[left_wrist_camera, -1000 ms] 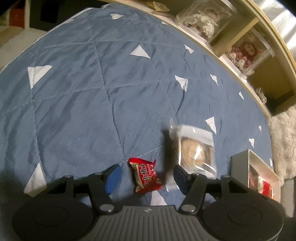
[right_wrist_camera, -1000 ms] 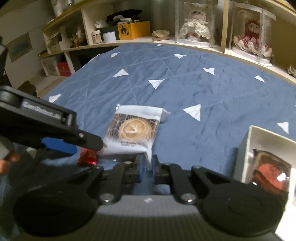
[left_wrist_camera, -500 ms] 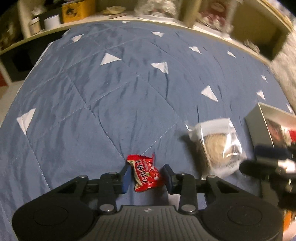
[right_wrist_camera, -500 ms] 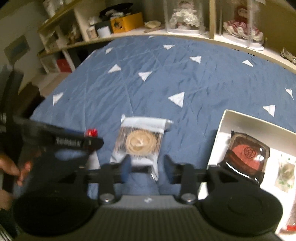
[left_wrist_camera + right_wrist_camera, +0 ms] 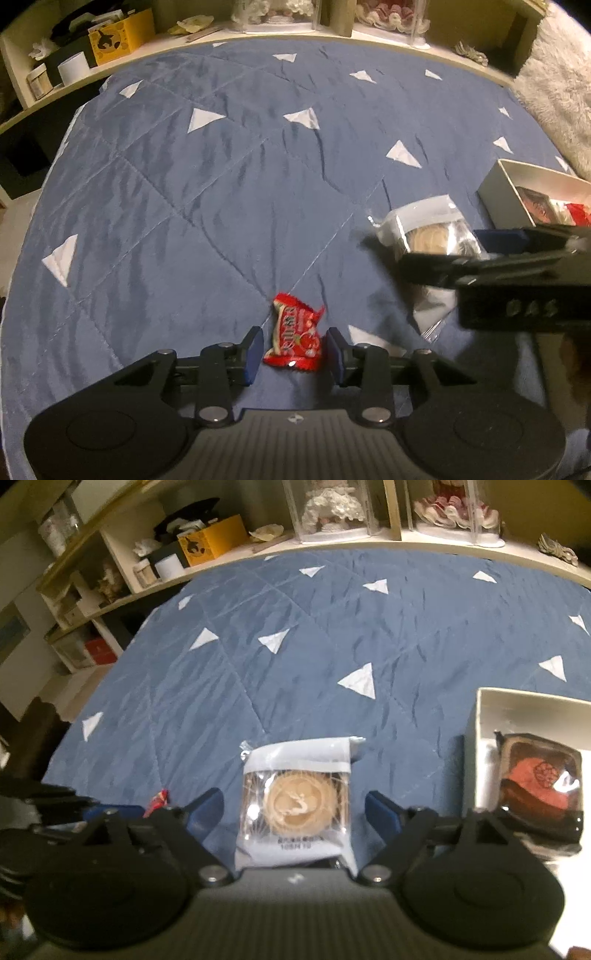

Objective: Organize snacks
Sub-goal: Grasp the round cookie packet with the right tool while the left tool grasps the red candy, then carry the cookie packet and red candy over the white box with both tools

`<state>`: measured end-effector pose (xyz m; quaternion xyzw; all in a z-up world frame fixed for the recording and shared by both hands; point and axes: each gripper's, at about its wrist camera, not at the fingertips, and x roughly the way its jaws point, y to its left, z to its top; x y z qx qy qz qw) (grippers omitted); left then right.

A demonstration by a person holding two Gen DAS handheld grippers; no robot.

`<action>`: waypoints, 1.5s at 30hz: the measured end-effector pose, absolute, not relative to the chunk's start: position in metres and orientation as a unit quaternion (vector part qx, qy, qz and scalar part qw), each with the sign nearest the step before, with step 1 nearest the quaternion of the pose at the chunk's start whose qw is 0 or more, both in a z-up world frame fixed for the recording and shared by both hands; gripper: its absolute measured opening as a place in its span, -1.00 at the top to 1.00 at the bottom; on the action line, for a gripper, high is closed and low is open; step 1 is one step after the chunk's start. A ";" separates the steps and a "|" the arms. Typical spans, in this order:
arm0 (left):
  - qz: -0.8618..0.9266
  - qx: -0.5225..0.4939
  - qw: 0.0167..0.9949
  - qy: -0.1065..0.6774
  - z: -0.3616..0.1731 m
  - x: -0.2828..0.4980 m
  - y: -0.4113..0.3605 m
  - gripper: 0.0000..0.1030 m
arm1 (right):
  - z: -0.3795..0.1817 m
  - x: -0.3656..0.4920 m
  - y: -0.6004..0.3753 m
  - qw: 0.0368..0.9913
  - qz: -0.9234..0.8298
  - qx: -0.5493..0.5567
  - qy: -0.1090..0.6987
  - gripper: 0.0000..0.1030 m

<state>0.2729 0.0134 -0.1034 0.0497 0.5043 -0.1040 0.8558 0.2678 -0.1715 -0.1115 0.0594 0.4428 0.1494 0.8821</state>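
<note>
A small red candy packet (image 5: 294, 341) lies on the blue quilt between the fingers of my left gripper (image 5: 294, 352), which is partly closed around it; the pads look a little apart from the wrapper. A clear-wrapped round pastry (image 5: 295, 805) lies between the wide-open fingers of my right gripper (image 5: 295, 814). The pastry also shows in the left wrist view (image 5: 424, 230), partly hidden by the right gripper. A white box (image 5: 487, 738) to the right holds a dark red wrapped cake (image 5: 539, 782).
The blue quilt with white triangles (image 5: 240, 184) covers the whole work surface. Shelves with a yellow box (image 5: 212, 539) and doll display cases (image 5: 332, 509) run along the far edge. A fluffy white rug (image 5: 557, 74) lies at the far right.
My left gripper has narrowed around the red candy packet. My right gripper has opened wide from shut and now straddles the pastry. Both views have swung round.
</note>
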 end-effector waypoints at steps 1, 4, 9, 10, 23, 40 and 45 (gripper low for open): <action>-0.104 0.052 0.856 0.504 -0.104 0.273 0.011 0.23 | -0.113 0.269 -0.169 0.883 0.147 0.054 0.443 -0.70; -0.103 0.049 0.857 0.503 -0.106 0.276 0.007 0.25 | -0.118 0.270 -0.164 0.882 0.150 0.045 0.445 -0.69; -0.098 0.040 0.855 0.508 -0.107 0.280 0.008 0.43 | -0.126 0.271 -0.162 0.875 0.155 0.031 0.458 -0.37; -0.097 0.032 0.855 0.508 -0.107 0.280 0.010 0.44 | -0.126 0.271 -0.164 0.874 0.158 0.031 0.458 -0.36; -0.071 -0.011 0.870 0.487 -0.090 0.270 0.020 0.48 | -0.108 0.254 -0.168 0.876 0.185 0.021 0.444 -0.33; -0.088 -0.071 0.901 0.418 -0.031 0.229 0.009 0.48 | -0.052 0.209 -0.205 0.903 0.162 0.043 0.397 -0.33; -0.100 -0.066 0.908 0.401 -0.019 0.215 -0.004 0.48 | -0.037 0.193 -0.224 0.910 0.144 0.043 0.387 -0.33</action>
